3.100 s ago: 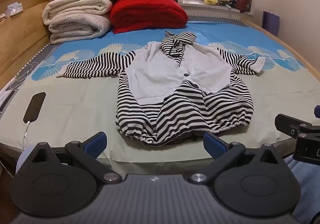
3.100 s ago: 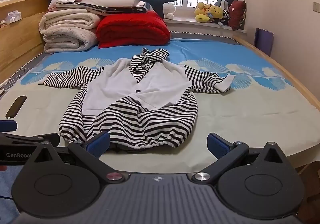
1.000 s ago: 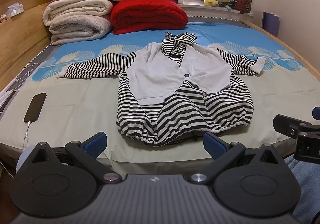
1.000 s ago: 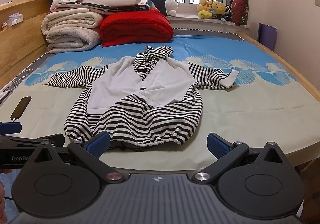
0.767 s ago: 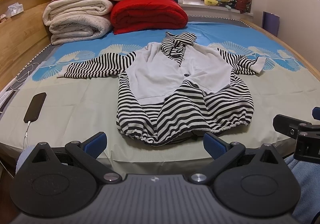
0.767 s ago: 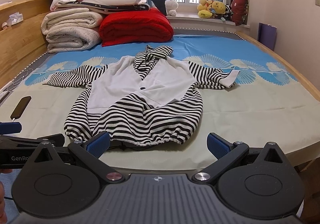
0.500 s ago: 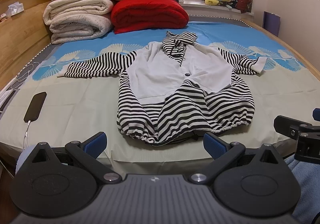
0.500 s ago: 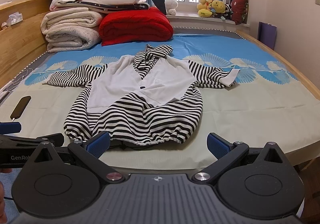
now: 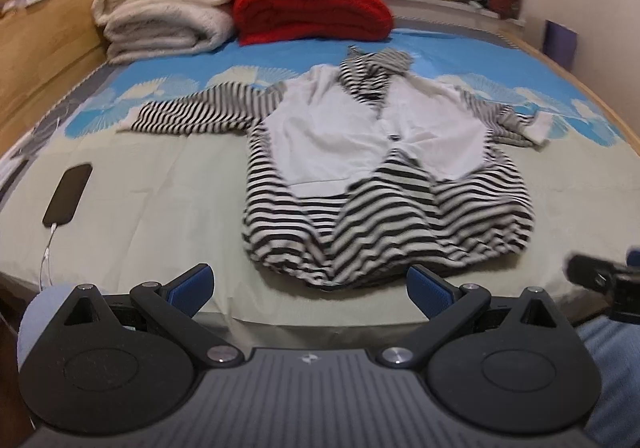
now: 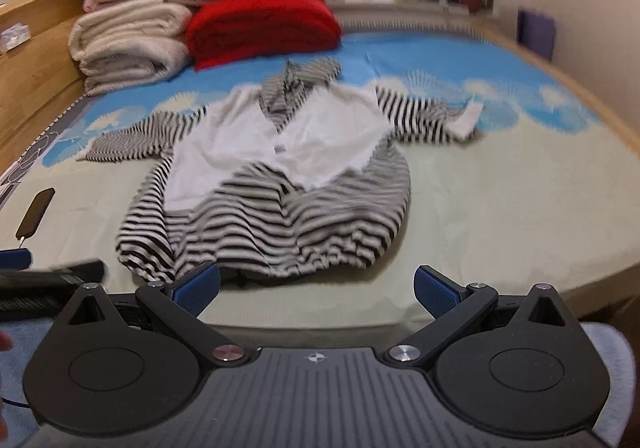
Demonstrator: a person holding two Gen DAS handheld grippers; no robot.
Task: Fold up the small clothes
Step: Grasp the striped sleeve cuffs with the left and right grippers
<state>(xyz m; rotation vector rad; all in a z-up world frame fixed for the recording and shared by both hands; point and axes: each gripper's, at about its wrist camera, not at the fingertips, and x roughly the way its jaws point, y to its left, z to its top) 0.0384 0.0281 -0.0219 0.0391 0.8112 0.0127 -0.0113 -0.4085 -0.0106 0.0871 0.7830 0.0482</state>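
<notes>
- Both grippers have advanced toward the bed (image 9: 160, 183) since the earlier frame, views now blurred; left gripper (image 9: 310, 286) and right gripper (image 10: 316, 286) each carry jaws spread wide, gripping nothing.
- Striped jacket (image 9: 384, 167) lies flat, front up, sleeves out, hem nearest; judged laid ready for folding.
- Left view shows the phone (image 9: 68, 193) whole; right view shows the right cuff (image 10: 468, 119) plainly.

You bring both grippers forward toward the bed: the striped garment (image 9: 384, 167) now fills more of each wrist view. The left gripper (image 9: 310, 288) and right gripper (image 10: 316, 290) are in motion, so both views are blurred.
</notes>
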